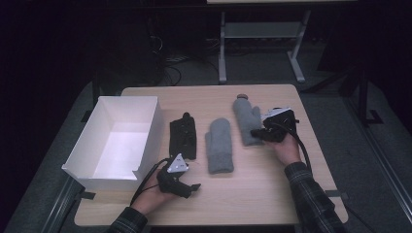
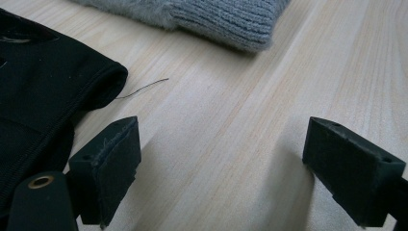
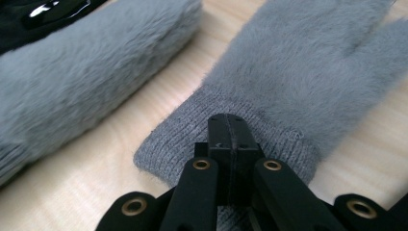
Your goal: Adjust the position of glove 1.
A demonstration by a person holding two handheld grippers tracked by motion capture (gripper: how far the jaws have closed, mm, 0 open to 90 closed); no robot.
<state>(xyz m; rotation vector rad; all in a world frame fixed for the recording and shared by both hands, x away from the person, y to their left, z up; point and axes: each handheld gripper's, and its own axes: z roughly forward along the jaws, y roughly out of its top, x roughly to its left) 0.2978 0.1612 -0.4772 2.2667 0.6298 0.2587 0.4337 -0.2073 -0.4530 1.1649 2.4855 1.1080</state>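
Two grey fuzzy mittens lie on the wooden table: one in the middle, one farther right. My right gripper comes in from the right at that mitten's cuff. In the right gripper view its jaws are shut, pad against pad, with the tips over the ribbed cuff; I see no fabric between the pads. A black glove lies left of the middle mitten. My left gripper stands open near the front edge, empty, with the black glove to its left and the middle mitten's cuff ahead.
An open white box stands at the table's left side, close to my left hand. A loose thread trails from the black glove. Bare wood stretches along the front and at the right edge. Dark floor and a desk frame lie beyond.
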